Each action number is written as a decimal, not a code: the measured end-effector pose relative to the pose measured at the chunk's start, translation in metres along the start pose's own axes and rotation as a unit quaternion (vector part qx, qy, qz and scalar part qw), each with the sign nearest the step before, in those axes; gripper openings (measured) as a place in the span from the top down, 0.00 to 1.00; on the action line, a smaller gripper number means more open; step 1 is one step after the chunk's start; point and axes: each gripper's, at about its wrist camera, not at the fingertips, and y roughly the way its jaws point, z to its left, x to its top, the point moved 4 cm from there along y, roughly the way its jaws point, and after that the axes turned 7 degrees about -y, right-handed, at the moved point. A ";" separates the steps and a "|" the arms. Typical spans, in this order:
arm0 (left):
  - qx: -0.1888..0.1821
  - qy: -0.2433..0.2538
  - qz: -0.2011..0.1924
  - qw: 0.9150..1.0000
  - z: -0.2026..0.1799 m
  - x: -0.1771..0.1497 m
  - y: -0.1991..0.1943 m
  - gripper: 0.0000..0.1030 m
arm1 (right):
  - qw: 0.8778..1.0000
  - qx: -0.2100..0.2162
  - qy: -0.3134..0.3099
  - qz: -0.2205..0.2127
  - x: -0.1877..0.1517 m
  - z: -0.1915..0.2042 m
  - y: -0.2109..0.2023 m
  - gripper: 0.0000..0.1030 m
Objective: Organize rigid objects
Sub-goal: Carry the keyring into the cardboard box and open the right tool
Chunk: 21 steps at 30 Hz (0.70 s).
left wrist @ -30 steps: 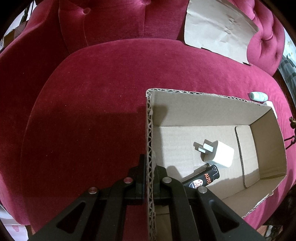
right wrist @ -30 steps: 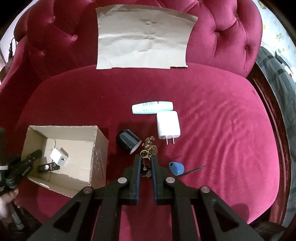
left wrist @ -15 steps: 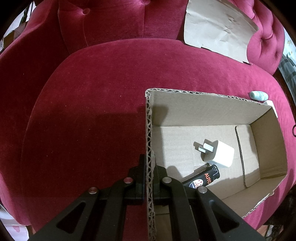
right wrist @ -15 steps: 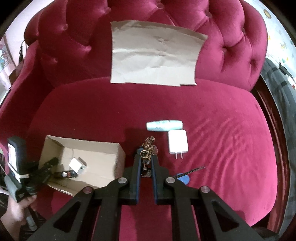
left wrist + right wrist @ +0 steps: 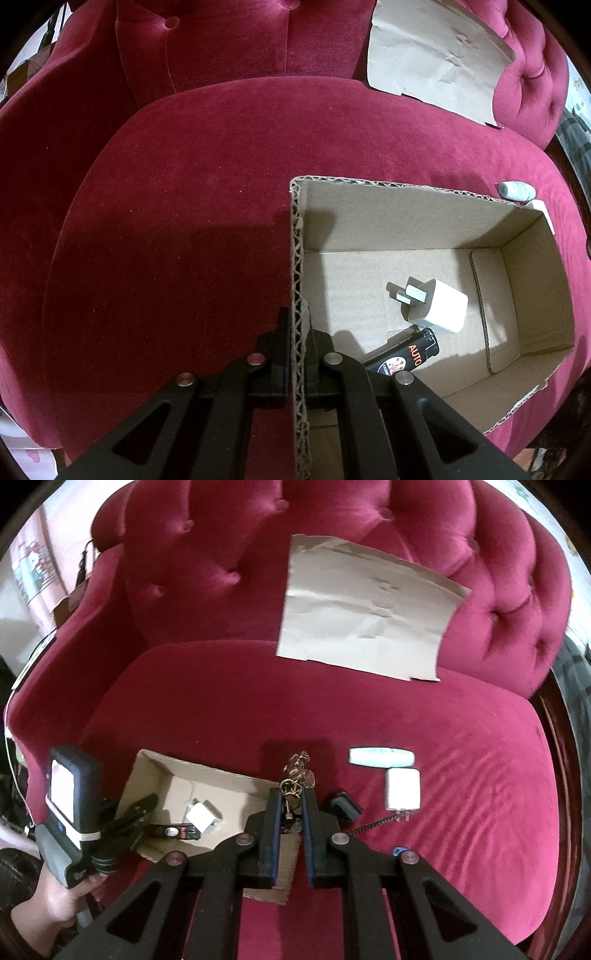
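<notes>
We see right gripper (image 5: 290,805) clamped on bronze metal keychain (image 5: 297,775), lower centre of its view. Left gripper (image 5: 297,334) pinched on corrugated wall of open brown cardboard box (image 5: 295,258), frame centre. Inside box: white cube charger (image 5: 439,306), black lighter (image 5: 410,354). Right of keychain on red velvet sofa (image 5: 369,716): flat white charger (image 5: 402,788), pale mint tube (image 5: 380,757).

My right gripper (image 5: 291,808) is clamped on a bronze keychain (image 5: 297,775) above the red sofa seat (image 5: 461,794). To its left I see the cardboard box (image 5: 207,775) pinched by my left gripper (image 5: 147,803), a white charger cube (image 5: 203,818) inside. A mint tube (image 5: 380,757) and white plug adapter (image 5: 402,788) lie on the right.
</notes>
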 end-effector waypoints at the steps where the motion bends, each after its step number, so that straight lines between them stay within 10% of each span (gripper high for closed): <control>1: 0.000 0.000 0.000 1.000 0.000 0.000 0.000 0.97 | 1.000 0.004 -0.004 0.000 0.001 0.004 0.001 0.91; 21: -0.002 -0.003 0.001 1.000 -0.001 -0.001 0.001 0.97 | 0.997 0.051 -0.060 0.020 -0.006 0.077 0.034 0.91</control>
